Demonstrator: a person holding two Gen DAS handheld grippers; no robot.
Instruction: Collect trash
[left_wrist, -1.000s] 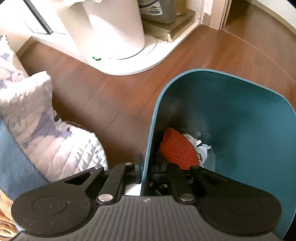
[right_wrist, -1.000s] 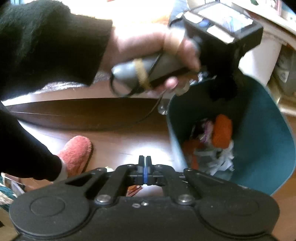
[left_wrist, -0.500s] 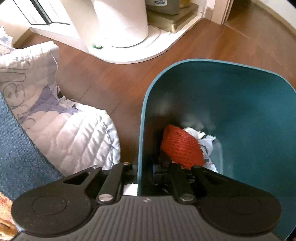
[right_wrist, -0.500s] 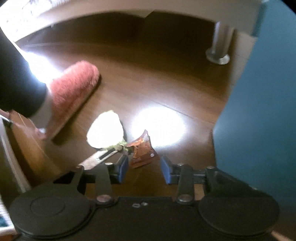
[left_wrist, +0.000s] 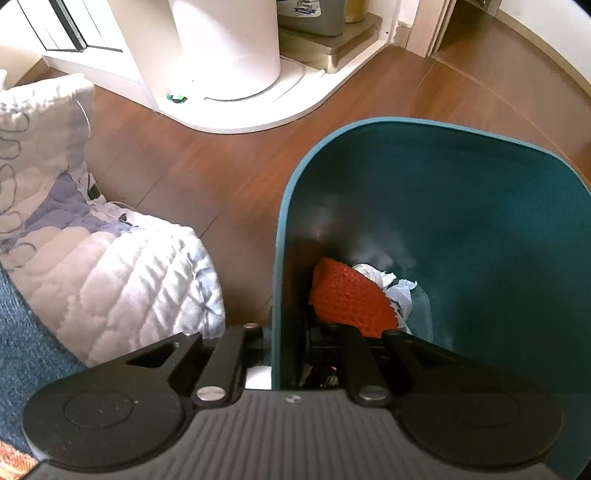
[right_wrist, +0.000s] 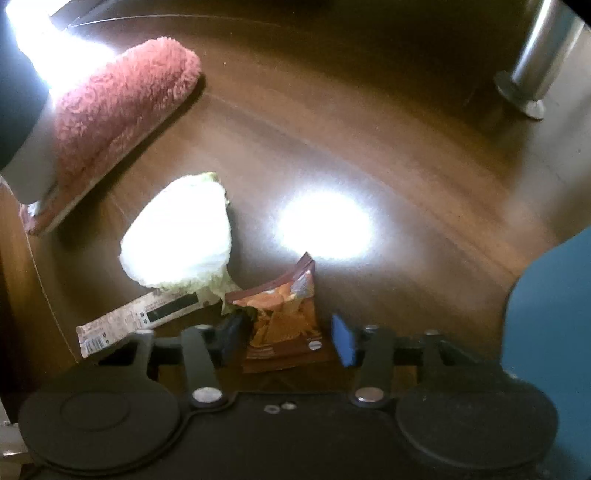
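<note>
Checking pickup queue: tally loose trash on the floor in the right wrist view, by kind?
Snack wrapper, orange-brown, between the open right claw fingers: 1
Flat printed wrapper strip: 1
Pale crumpled piece, overexposed: 1
Total: 3

There is one teal bin (left_wrist: 480, 229), and in it lie one orange net piece (left_wrist: 351, 299) and one crumpled white paper (left_wrist: 391, 291). On the floor (right_wrist: 369, 147) lie three pieces of trash: one brown snack wrapper (right_wrist: 284, 325), one pale green leaf (right_wrist: 181, 236) and one long printed strip (right_wrist: 136, 321). There is one pink slipper (right_wrist: 118, 110), one metal furniture leg (right_wrist: 535, 74) and one white quilt (left_wrist: 92, 251).
</note>
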